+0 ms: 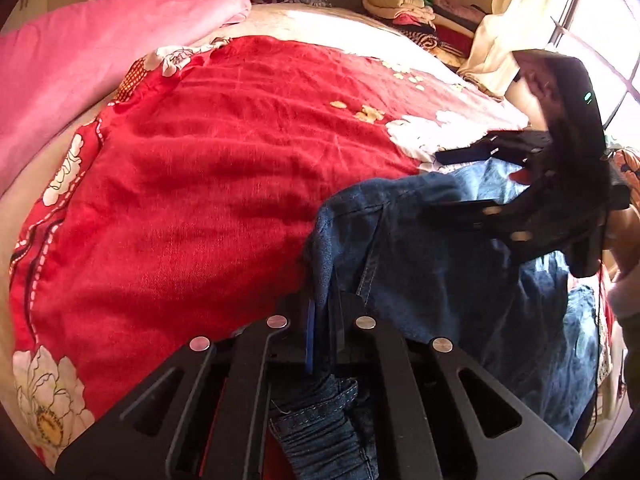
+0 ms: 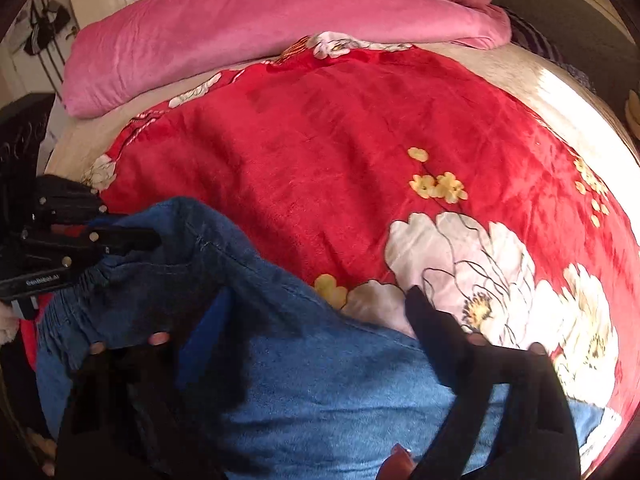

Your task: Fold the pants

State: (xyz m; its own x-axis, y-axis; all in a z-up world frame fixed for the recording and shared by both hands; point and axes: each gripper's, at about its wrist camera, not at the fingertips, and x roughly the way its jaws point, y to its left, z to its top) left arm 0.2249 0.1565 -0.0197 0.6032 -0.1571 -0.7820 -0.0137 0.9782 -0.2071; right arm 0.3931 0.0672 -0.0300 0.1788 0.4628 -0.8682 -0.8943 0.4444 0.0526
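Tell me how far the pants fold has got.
Early. Done: the left hand-held gripper is clamped on the jeans near the elastic waistband. In hand: the open right hand-held gripper straddles the denim. Left: the jeans are bunched at the red blanket's edge, no fold visible.

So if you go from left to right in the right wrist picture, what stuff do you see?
Left gripper → blue jeans → little yellow flowers → big white flower, all on the red blanket.
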